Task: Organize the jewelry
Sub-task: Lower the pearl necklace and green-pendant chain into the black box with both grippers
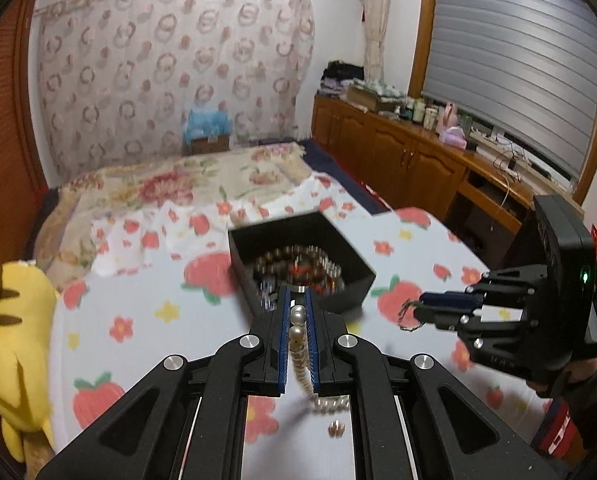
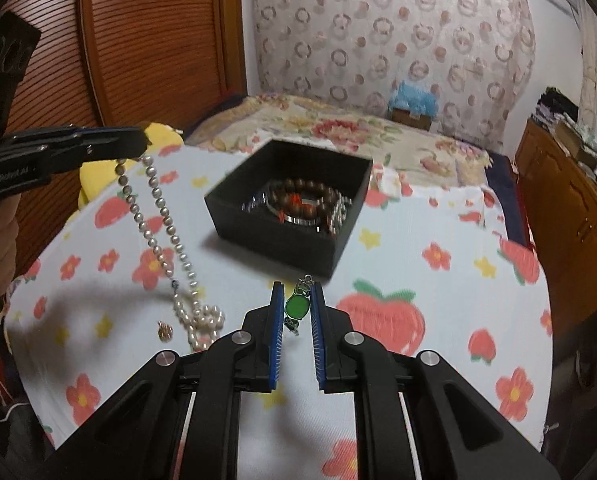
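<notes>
A black open box [image 2: 282,236] sits mid-table, with brown bead bracelets [image 2: 306,196] and other jewelry inside; it also shows in the left wrist view [image 1: 338,292]. My left gripper [image 1: 297,304] is shut on a pearl necklace [image 1: 298,336], lifted left of the box; the strand [image 2: 162,216] hangs down with its end coiled on the cloth. My right gripper [image 2: 297,292] is shut on a green-stone pendant [image 2: 297,306] just in front of the box, and shows from the side in the left wrist view [image 1: 414,312].
A small gold piece [image 2: 164,331] lies on the strawberry-print tablecloth [image 2: 418,280] beside the pearl coil. A yellow plush toy [image 1: 14,328] sits at the table's left edge. A bed lies behind the table; wooden cabinets [image 1: 398,156] stand at the right.
</notes>
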`<state>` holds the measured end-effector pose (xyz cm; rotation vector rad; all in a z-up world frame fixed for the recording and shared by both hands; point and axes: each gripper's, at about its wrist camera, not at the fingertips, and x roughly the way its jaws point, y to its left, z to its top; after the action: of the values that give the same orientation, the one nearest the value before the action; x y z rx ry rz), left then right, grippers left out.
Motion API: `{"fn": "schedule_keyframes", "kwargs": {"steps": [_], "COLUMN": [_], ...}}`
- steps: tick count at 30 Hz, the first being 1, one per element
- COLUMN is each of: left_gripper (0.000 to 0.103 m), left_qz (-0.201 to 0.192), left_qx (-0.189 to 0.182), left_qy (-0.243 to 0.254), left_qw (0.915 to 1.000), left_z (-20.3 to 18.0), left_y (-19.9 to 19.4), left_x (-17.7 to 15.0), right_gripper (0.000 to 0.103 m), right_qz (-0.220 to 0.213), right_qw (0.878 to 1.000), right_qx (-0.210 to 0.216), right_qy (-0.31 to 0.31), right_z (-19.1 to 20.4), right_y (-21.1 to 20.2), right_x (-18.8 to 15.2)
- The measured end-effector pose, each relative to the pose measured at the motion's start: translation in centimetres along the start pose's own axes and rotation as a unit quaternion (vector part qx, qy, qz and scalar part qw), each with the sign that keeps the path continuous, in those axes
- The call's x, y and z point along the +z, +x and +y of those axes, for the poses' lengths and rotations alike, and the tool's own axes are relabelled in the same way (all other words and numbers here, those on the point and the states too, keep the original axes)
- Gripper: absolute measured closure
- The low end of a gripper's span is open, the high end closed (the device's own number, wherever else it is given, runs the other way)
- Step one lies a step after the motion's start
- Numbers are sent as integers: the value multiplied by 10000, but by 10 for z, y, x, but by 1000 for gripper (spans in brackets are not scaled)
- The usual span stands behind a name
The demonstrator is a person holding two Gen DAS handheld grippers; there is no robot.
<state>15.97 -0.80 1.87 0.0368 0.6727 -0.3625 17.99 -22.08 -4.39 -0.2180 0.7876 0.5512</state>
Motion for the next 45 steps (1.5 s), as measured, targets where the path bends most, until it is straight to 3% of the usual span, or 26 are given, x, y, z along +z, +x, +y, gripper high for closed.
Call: {"fn": "schedule_keyframes", "kwargs": {"steps": [19, 31, 37, 45], "left_gripper": [96, 96, 96, 96], "left_qz": [-732, -963, -842, -254], "left_qx": [63, 60, 55, 78], "left_qy": [324, 283, 238, 45], "left_qw": [9968, 9949, 9961, 9996], "left_z": [-18, -12, -11, 5], "left_y": [-23, -21, -9, 37], "left_x": [83, 127, 129, 102], "right_gripper": [88, 88, 88, 87], "right_qz": [-683, -896, -728, -326], "right_qw": [9974, 9955, 9966, 9983], "right_qx": [7, 164, 360, 480], "right_qy": [-230, -263, -167, -30], "right_z": [-7, -17, -21, -24], "right_y": [-25, -21, 2, 46], "right_x": [63, 93, 93, 81]}}
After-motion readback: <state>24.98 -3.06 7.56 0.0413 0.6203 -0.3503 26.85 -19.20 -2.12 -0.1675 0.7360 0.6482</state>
